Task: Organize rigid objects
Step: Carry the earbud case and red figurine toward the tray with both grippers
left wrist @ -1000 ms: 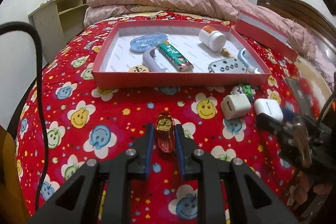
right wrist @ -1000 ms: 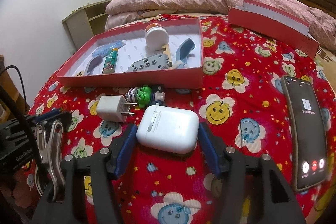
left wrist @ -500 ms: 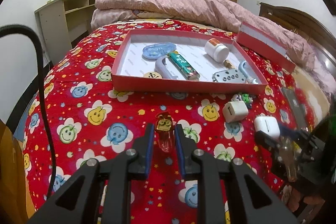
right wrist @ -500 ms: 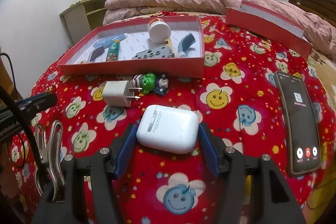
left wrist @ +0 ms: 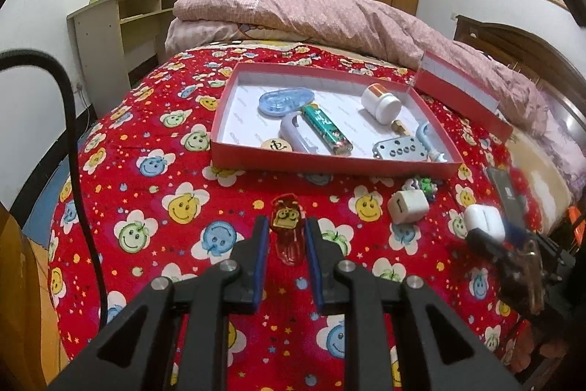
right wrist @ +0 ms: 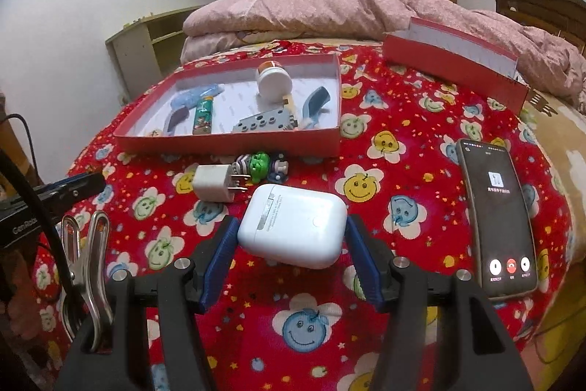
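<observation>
The left tongs [left wrist: 284,239] pinch a small red toy [left wrist: 288,229]; the right tongs [right wrist: 291,240] clamp a white earbud case [right wrist: 293,226], both lifted above the bed [left wrist: 154,178]. Next, I judge: carry both forward and release inside the red box [left wrist: 329,165].

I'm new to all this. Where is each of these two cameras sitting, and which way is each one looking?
Left wrist view: sits on the left tool, looking forward and down over the bed toward the red box; its black fingers grip a small red toy car.
Right wrist view: sits on the right tool, facing the same way; its fingers hold a white earbud case.
Shared: the box, white charger plug, earbud case and phone; each view also catches the other tool at its edge.
</observation>
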Available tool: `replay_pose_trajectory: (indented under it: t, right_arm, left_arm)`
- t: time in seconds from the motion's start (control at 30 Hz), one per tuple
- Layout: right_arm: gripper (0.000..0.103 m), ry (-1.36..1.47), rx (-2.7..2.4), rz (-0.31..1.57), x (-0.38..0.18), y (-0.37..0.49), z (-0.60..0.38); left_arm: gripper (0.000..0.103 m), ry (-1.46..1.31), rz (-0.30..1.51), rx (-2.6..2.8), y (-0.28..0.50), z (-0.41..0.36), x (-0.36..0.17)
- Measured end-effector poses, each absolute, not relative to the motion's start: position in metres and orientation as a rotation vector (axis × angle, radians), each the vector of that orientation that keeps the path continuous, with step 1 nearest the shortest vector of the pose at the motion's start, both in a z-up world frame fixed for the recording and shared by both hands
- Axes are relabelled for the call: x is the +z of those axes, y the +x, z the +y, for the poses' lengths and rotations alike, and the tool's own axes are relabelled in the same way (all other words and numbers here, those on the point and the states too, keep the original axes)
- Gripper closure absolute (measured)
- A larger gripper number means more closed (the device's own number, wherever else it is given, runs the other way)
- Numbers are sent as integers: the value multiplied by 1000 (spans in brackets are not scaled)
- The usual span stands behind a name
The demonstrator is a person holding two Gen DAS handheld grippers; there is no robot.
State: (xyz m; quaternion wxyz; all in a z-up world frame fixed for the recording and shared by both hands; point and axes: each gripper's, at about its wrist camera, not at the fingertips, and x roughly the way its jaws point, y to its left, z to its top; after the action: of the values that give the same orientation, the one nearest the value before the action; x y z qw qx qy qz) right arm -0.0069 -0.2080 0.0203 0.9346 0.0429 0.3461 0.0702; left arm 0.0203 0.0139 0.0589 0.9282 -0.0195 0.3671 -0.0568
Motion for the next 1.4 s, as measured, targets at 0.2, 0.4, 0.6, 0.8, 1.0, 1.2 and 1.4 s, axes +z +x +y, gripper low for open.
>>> replay_pose_trajectory:
  t: [0.2,0.4,0.6,0.8,1.0,1.2,1.4]
  right_arm:
    - [42,103,191,698,27,-8,-207]
    - [42,116,226,691,34,-6,-205]
    - [42,127,253,708,35,0,-204]
    - [42,166,273,709,39,6,-207]
    - [42,159,274,722,37,12,-206]
    - [42,151,274,731,36,18,-204]
    - [42,140,270,722,39,25,-203]
  left_arm:
    - [83,-56,747,-133,28,14,69]
    - [83,-83,757,-164,47,14,79]
    - [83,-89,741,-163,70,15,88]
    - [83,-77,733,-150,91,13,86]
    - [83,-58,757,-117,115,13,71]
    - [83,-64,781,-109,136,17,59]
    - [83,-63,818,-109,150,15,43]
